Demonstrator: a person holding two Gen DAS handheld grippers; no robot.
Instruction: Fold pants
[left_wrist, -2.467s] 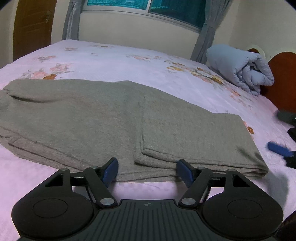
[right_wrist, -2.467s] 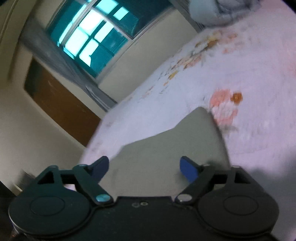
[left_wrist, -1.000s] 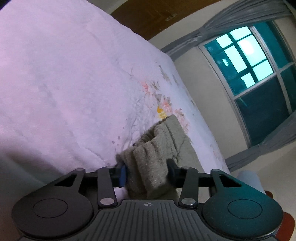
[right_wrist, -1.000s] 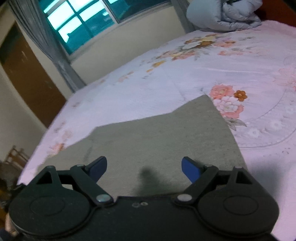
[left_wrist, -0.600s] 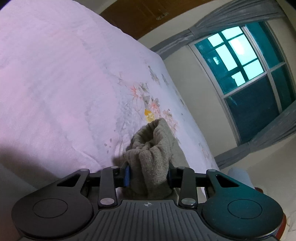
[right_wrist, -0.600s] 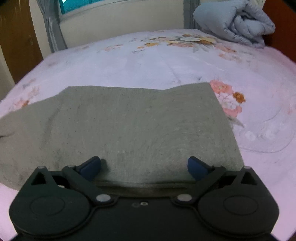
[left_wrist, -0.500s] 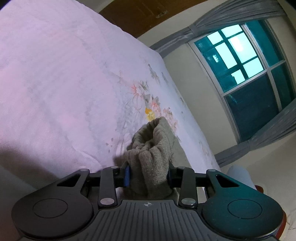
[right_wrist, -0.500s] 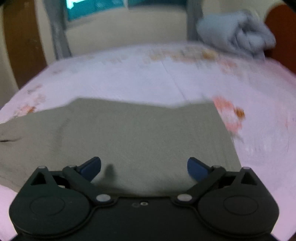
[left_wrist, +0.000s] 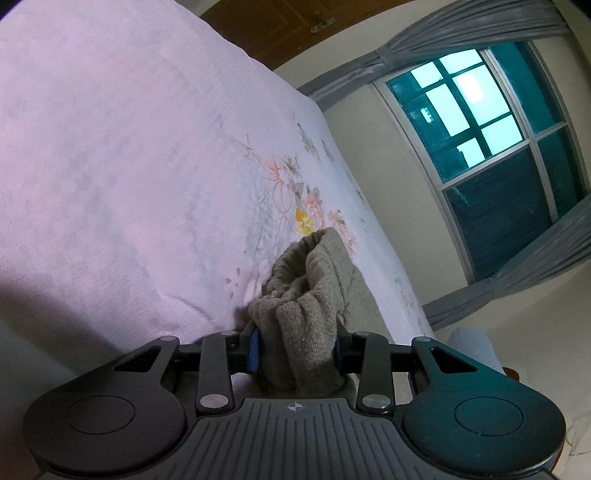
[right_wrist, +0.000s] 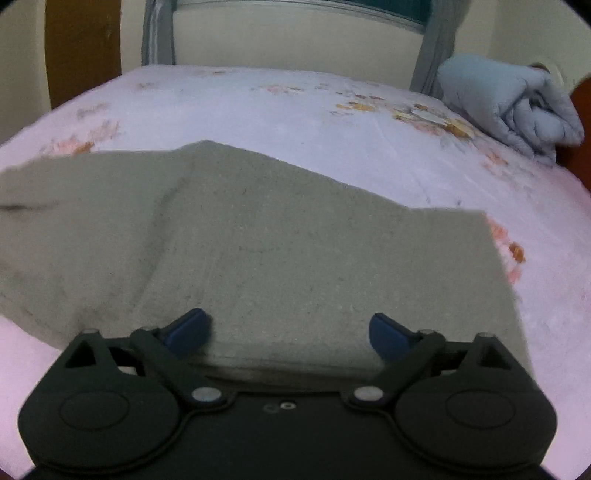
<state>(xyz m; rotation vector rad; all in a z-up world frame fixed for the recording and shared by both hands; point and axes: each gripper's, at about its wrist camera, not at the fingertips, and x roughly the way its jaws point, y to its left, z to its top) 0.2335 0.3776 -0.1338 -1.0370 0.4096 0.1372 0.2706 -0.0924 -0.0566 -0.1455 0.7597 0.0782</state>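
Grey-brown pants (right_wrist: 280, 236) lie flat on the pink floral bed, folded over once, with the folded layer on the right. My right gripper (right_wrist: 288, 328) is open and empty, its blue fingertips just above the near edge of the folded layer. My left gripper (left_wrist: 297, 350) is shut on a bunched end of the pants (left_wrist: 306, 295), which looks like the elastic waistband, held at the bed's surface. The rest of the pants is hidden behind the bunch in the left wrist view.
A rolled light-blue quilt (right_wrist: 509, 107) lies at the bed's far right near the wooden headboard. The pink floral bedsheet (left_wrist: 129, 166) stretches out to the left of the pants. A window with grey curtains (left_wrist: 491, 140) and a wooden door (right_wrist: 81, 48) are behind.
My left gripper went from open at the pants' near edge to shut on the bunched end. My right gripper stayed open and swung round over the folded layer.
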